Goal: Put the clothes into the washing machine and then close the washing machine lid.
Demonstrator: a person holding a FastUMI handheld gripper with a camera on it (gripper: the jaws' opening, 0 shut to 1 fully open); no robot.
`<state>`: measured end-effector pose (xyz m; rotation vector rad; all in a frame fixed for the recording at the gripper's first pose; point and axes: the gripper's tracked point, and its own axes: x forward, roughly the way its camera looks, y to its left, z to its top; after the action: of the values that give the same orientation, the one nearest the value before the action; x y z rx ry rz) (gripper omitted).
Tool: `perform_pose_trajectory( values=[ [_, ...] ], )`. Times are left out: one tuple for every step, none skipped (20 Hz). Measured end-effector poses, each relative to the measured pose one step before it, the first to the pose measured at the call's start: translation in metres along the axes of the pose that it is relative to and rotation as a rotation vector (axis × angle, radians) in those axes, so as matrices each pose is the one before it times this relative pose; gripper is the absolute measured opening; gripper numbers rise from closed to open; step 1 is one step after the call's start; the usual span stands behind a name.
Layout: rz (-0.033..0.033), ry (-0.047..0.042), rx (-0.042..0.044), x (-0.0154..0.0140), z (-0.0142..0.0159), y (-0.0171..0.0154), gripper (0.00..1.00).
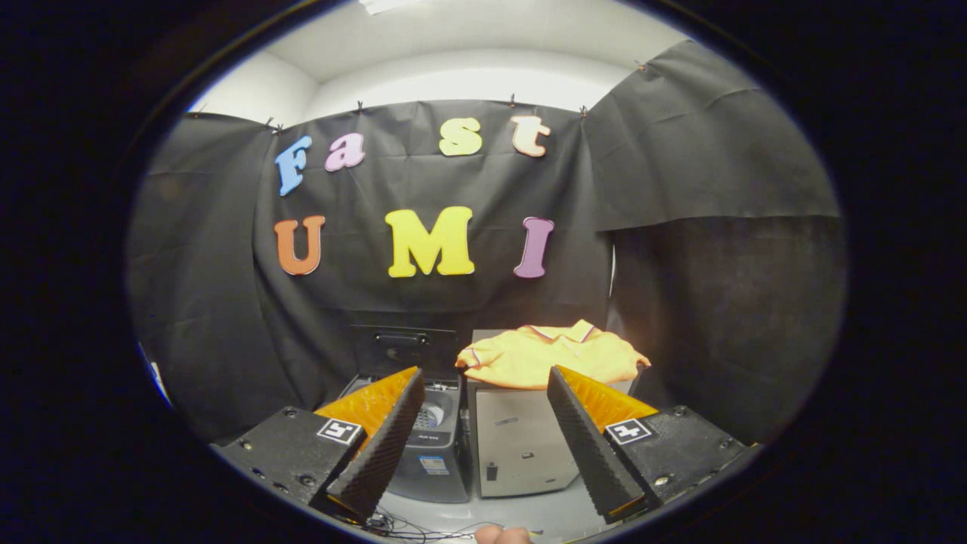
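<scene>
One view, fisheye, riding on the gripper (483, 423) and looking forward along its two fingers (389, 434), which stand wide apart low in the picture. Camera sits raised and well back, facing the booth's black cloth back wall head-on, tilted slightly down. Beyond the fingers, at middle distance: small washing machine (437, 453) with lid (404, 344) up, a light box-like unit (521, 446) just beside it, yellow clothes (548, 355) on top of that. Side walls curve in from lens distortion. White ceiling visible over the cloth. Below the fingers a sliver of pale floor and, probably, a fingertip (502, 535); too cropped to be sure.
</scene>
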<state>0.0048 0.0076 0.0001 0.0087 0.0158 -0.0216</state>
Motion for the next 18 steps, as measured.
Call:
perform_pose_trajectory(
  values=[
    [-0.00278, -0.00169, 0.00204, 0.00072, 0.00165, 0.00012, 1.0],
    [-0.00345, 0.00044, 0.00202, 0.00113, 0.00119, 0.00063, 1.0],
    [-0.00081, -0.00006, 0.00161, 0.0013, 0.00037, 0.00015, 1.0],
    [-0.00165, 0.00034, 0.00051, 0.00139, 0.00009, 0.00103, 1.0],
    [-0.00242, -0.00124, -0.00078, 0.00113, 0.00108, 0.00063, 1.0],
    [-0.00328, -0.00104, -0.0029, 0.00111, 0.00078, -0.00014, 1.0],
    [-0.00519, -0.00041, -0.00371, 0.00157, 0.00069, 0.00039, 1.0],
    [-0.00518, 0.00054, -0.00219, 0.00288, 0.0001, -0.00079, 1.0],
    [-0.00519, -0.00045, 0.00105, 0.00202, 0.00142, -0.00103, 1.0],
    [-0.00692, -0.00034, 0.00178, 0.00288, 0.00162, -0.00117, 1.0],
    [-0.00446, -0.00044, 0.00143, 0.00385, 0.00136, -0.0009, 1.0],
    [0.00067, -0.00063, -0.00462, 0.00276, 0.00025, 0.00022, 1.0],
    [-0.00799, 0.00273, -0.00707, 0.00309, 0.00134, -0.00293, 1.0],
    [-0.00774, -0.00182, -0.00149, 0.00338, 0.00165, -0.00478, 1.0],
    [-0.00706, -0.00014, 0.00305, 0.00445, 0.00236, -0.00378, 1.0],
    [-0.00632, 0.00372, 0.00357, 0.00483, 0.00146, -0.00384, 1.0],
    [-0.00403, 0.00532, 0.00321, 0.00555, 0.00062, -0.00383, 1.0],
    [-0.00522, 0.00311, 0.00431, 0.00656, 0.00251, -0.00524, 1.0]
  ],
)
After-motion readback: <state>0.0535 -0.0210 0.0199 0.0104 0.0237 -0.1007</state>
